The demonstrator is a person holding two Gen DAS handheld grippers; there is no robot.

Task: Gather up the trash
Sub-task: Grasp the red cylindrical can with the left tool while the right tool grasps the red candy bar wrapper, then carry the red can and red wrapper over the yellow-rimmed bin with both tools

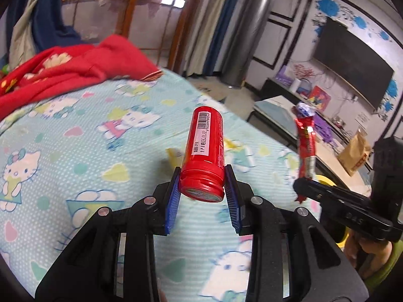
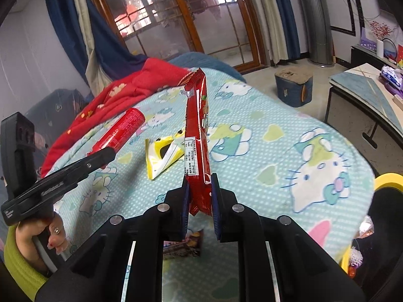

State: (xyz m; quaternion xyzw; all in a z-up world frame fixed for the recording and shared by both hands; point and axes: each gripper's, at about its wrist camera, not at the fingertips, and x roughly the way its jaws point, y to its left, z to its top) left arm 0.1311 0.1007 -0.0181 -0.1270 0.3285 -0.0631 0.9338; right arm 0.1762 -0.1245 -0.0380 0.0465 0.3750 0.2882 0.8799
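White label on red bottle point(image 1: 205, 148) with barcode and a printed date, partly legible as 2026.01.02, other characters too small to read, white nutrition panel and barcode on red snack wrapper point(image 2: 197, 141), print illegible, embossed lettering on black tongs handle unreadable
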